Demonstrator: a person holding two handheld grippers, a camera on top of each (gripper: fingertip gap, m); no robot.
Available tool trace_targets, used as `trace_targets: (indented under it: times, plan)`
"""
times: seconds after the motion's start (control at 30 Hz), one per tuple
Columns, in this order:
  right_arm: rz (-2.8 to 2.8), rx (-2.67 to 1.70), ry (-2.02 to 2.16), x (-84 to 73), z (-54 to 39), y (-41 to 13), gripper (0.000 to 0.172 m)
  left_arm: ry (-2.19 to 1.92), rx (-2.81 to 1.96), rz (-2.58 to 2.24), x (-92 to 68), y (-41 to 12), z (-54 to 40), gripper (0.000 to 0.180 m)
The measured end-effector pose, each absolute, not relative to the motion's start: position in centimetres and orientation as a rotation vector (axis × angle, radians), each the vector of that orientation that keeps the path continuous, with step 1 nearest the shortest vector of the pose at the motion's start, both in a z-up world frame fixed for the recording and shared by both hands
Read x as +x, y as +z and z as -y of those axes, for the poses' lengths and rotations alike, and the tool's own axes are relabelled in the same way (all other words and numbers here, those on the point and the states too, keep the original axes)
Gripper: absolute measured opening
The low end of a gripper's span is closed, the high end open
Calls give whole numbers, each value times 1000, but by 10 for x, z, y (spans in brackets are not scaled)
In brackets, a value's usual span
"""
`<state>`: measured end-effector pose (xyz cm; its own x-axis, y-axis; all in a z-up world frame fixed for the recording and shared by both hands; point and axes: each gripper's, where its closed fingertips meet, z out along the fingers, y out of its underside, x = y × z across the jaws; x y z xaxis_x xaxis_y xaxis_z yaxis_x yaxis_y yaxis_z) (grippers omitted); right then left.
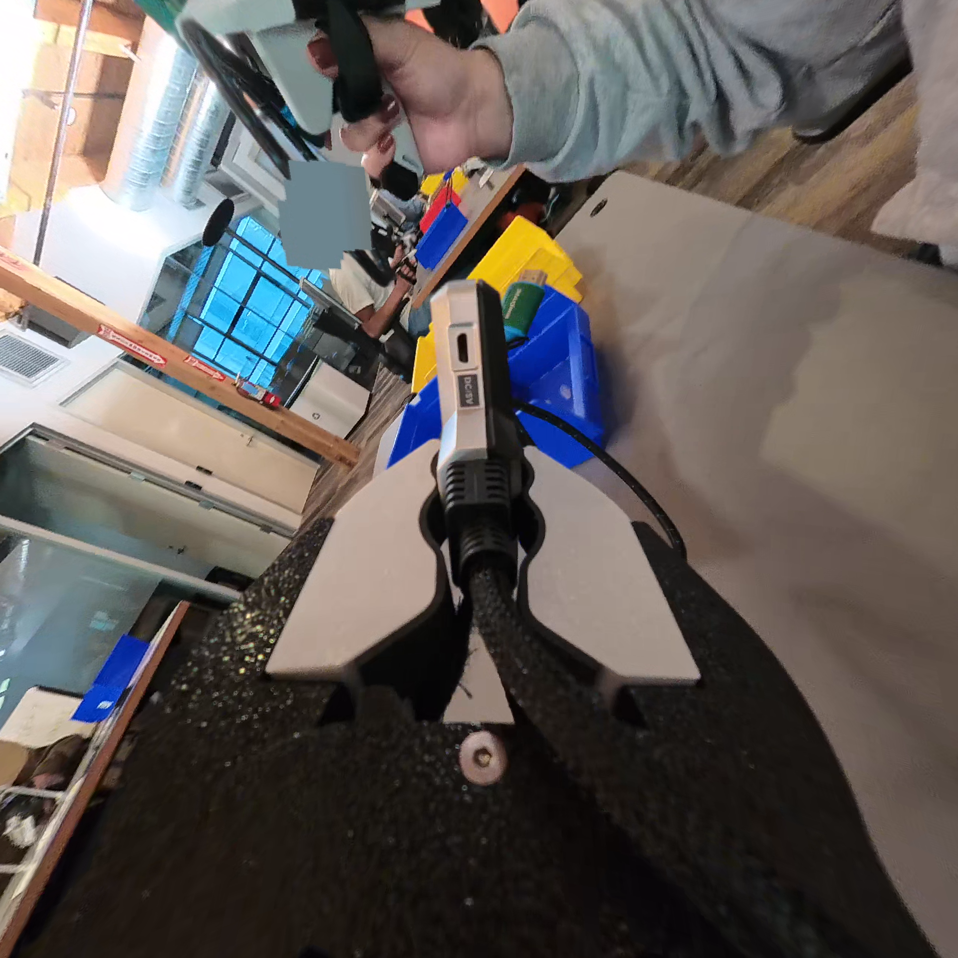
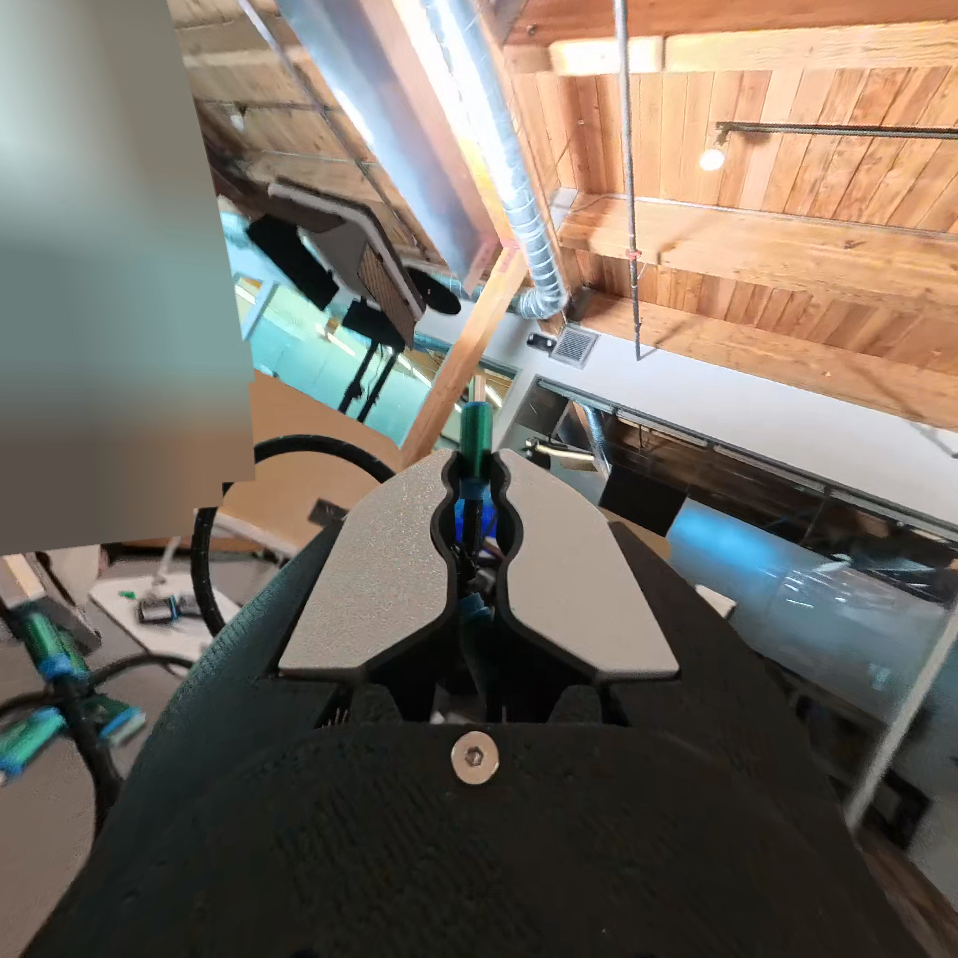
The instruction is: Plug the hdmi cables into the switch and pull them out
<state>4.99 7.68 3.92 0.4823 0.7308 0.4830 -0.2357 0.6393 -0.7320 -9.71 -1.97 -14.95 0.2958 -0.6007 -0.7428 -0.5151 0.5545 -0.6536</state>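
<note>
- up close, the left gripper (image 1: 479,466) clamps a silver-and-black adapter (image 1: 466,373) by its ribbed black collar, long axis pointing forward past the fingertips.
- likewise the right gripper (image 2: 474,466) pinches a green metal plug (image 2: 474,430), pointing straight out.
- only the left view shows blue bins (image 1: 560,373), yellow bins (image 1: 523,254) and the grey table (image 1: 777,414).
- only the right view shows wooden ceiling boards (image 2: 777,129).
</note>
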Motion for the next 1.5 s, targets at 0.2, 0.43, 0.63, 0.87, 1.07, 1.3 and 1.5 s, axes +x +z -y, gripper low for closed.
trace_targets:
  times: [0.2,0.43,0.63,0.87,1.07,1.3,1.5]
  plan:
    - [1279,-611,160,17,-72,-31,10,250,-1197,-1382,-144,-176,45,23]
    - [1572,-284,-295,-54,-23,-131,10,547,-1339,-1190,-212,-181,84,23]
    - [1651,-64,-598,-100,-9,-216,10,644,-1332,-1078,-227,-174,106,23]
    - [1833,-218,-507,-90,9,-282,9,636,-1312,-1092,-211,-184,115,23]
    - [2078,-468,-267,-67,30,-328,13,615,-1308,-1117,-199,-193,114,23]
    - [2158,-945,235,-62,44,-330,2,608,-1305,-1150,-188,-199,111,23]
    - [2232,-1148,366,-57,36,-332,26,591,-1298,-1158,-181,-199,112,23]
